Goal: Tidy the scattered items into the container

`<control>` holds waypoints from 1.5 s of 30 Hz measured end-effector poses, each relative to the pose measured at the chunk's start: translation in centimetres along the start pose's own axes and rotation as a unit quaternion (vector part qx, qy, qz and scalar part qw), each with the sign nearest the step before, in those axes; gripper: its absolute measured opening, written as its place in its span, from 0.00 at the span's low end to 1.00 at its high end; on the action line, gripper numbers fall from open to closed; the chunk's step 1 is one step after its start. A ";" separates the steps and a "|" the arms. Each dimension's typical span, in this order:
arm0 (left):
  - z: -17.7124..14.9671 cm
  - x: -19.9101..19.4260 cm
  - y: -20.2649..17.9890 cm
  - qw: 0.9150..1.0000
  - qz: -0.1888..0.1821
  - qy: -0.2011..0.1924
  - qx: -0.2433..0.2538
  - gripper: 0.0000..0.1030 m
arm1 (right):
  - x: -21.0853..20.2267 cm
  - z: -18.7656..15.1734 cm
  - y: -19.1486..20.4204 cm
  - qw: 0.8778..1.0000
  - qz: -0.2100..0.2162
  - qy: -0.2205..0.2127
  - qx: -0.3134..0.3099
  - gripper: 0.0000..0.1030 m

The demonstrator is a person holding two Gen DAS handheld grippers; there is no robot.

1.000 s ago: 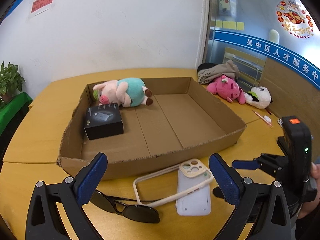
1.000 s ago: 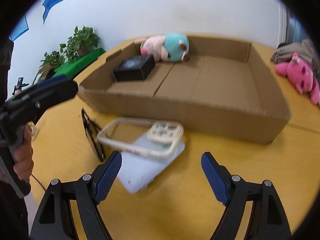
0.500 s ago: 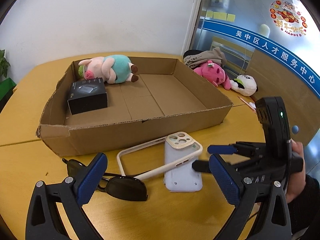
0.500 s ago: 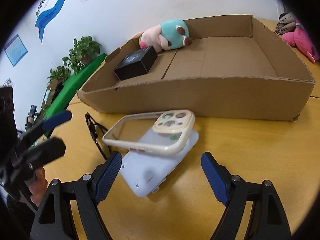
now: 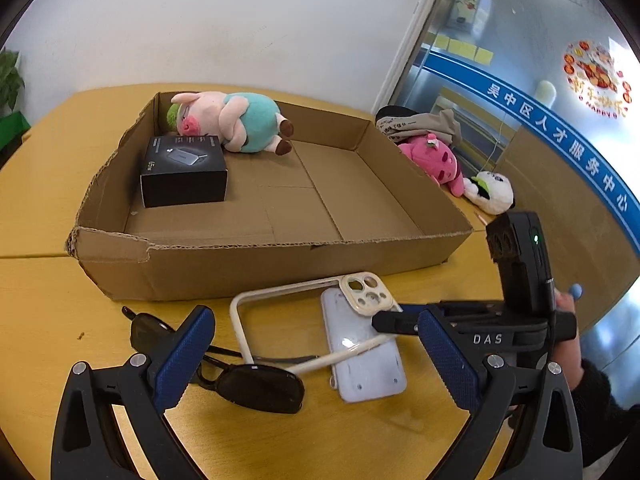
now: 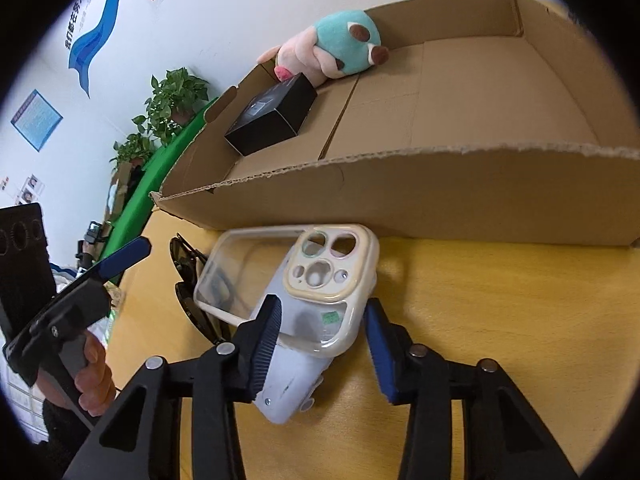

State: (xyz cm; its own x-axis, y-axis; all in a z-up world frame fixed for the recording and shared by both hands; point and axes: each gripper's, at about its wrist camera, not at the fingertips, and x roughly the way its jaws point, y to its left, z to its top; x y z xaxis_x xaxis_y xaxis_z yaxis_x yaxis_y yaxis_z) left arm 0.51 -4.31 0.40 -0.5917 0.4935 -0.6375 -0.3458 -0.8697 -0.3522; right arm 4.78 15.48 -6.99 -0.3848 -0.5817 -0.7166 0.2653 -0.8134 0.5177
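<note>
Right gripper [image 6: 322,330] jaws closing around cream phone case [image 6: 316,276] at table's 6 o'clock before cardboard box [image 6: 440,196], left gripper [image 5: 316,356] open; case may slip off lavender case [image 6: 288,376] beneath.

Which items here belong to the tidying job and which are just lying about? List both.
Part of the job:
- cardboard box, the container
- cream phone case, between the closing right gripper fingers
- lavender phone case
- sunglasses, near the open left gripper
- pig plush and black box, already inside

Just lying about:
- potted plants
- folded clothing
</note>
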 end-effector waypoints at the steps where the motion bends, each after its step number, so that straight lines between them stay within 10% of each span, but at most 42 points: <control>1: 0.1 0.2 0.1 1.000 -0.004 0.002 -0.002 1.00 | -0.1 0.0 -0.1 1.000 0.005 -0.001 0.002 0.34; 16: 0.7 1.3 -0.1 0.999 -0.045 0.027 0.009 1.00 | -4.9 -4.0 3.0 0.975 -0.009 -0.078 -0.207 0.14; 29: -0.5 1.5 -2.0 0.992 -0.105 0.073 0.010 0.99 | -5.8 -12.0 3.3 0.845 -0.178 0.021 -0.503 0.09; 34: -3.0 1.0 -3.9 0.989 -0.092 0.114 0.030 0.95 | -6.9 -12.5 1.7 0.874 -0.159 0.045 -0.457 0.32; 41: -6.9 1.2 -4.1 0.985 -0.041 0.169 0.010 0.79 | -8.2 -10.3 0.2 0.952 -0.139 -0.003 -0.273 0.34; 45: -8.1 2.1 -3.9 0.981 -0.020 0.191 -0.006 0.60 | -7.3 -9.4 -0.1 0.971 -0.124 -0.011 -0.203 0.34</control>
State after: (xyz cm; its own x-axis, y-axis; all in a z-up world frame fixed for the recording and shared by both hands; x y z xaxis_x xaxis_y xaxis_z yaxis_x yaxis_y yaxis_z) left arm 6.53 -0.01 -5.13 -0.2618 0.4886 -0.8323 -0.3531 -0.8511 -0.3885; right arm 15.88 19.74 -6.16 -0.4994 -0.3711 -0.7828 0.4866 -0.8678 0.1009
